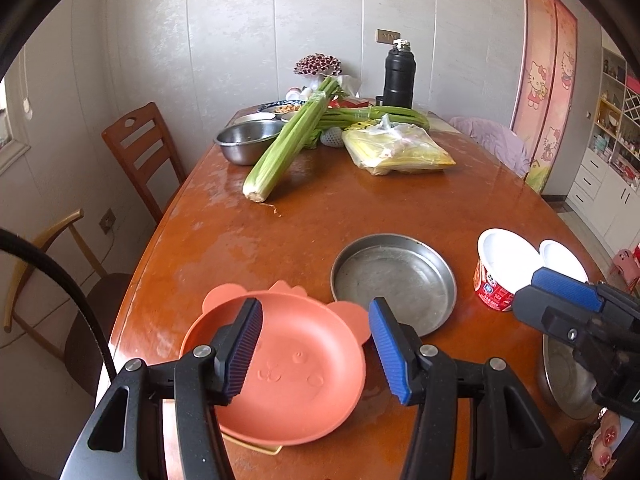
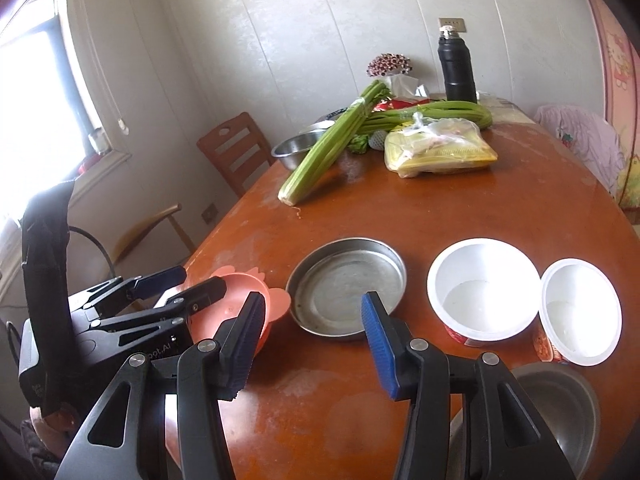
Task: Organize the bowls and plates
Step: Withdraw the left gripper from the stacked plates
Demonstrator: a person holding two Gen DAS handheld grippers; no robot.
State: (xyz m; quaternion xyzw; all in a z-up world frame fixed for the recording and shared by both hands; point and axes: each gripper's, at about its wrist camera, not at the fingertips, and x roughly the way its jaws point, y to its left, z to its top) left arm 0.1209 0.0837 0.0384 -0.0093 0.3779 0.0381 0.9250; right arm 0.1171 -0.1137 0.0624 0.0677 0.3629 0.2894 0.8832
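Note:
A salmon bear-shaped plate (image 1: 288,364) lies near the table's front edge, and a thin yellow edge shows under its near rim. My left gripper (image 1: 316,312) hovers over it, open, with nothing between the pads. To the right lies a round metal plate (image 1: 394,280). Over the near rim of the metal plate (image 2: 344,288), my right gripper (image 2: 313,302) is open and empty. Two white-lined cup bowls (image 2: 484,288) (image 2: 580,312) stand right of it. A steel bowl (image 2: 560,412) sits at the near right, partly hidden by my right finger.
Further back lie celery bunches (image 1: 280,148), a yellow plastic bag (image 1: 400,152), another steel bowl (image 1: 248,140), small dishes and a black flask (image 1: 398,76). Wooden chairs (image 1: 140,152) stand along the left side. A hand (image 1: 604,440) shows at the lower right.

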